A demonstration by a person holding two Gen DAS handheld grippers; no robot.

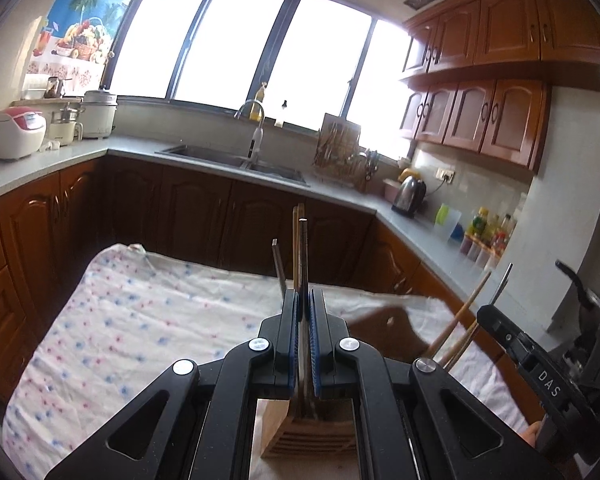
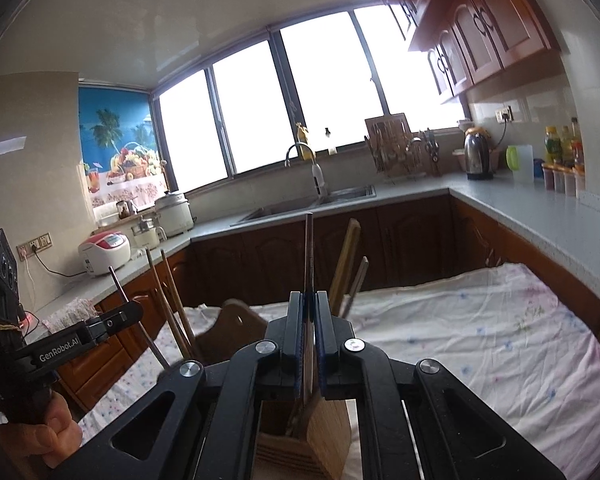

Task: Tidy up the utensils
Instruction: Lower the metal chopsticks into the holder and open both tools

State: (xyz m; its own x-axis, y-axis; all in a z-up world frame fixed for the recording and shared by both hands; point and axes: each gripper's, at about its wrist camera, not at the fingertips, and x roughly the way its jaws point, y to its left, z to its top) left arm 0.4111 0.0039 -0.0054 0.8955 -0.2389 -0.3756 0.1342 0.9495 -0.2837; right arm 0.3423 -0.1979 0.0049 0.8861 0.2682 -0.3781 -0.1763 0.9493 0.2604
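The left gripper [image 1: 304,300] is seen clamped shut on a small bunch of chopsticks [image 1: 300,240] — wooden and dark ones poking up past the blue-padded fingers [image 1: 315,312]. Right below it, a slatted wooden utensil holder [image 1: 308,432] is parked on the tabletop [image 1: 140,320], which is covered by a white cloth with little red and blue dots.

The right gripper [image 2: 309,312] is closed tight on a single thin dark chopstick [image 2: 309,248], held upright directly over the same holder [image 2: 312,432]. More sticks [image 2: 350,260] are seen leaning up just right of that chopstick, and a few [image 2: 172,300] are visible left of the holder, where the other gripper is held by a hand [image 2: 48,428] (only knuckles are shown). A brown wooden piece [image 2: 230,328] is sitting on the cloth behind the holder — can't be told what it is.

Well beyond the holder, a sink [image 2: 312,204] and kettle [image 2: 477,154] are spotted on the kitchen counter.
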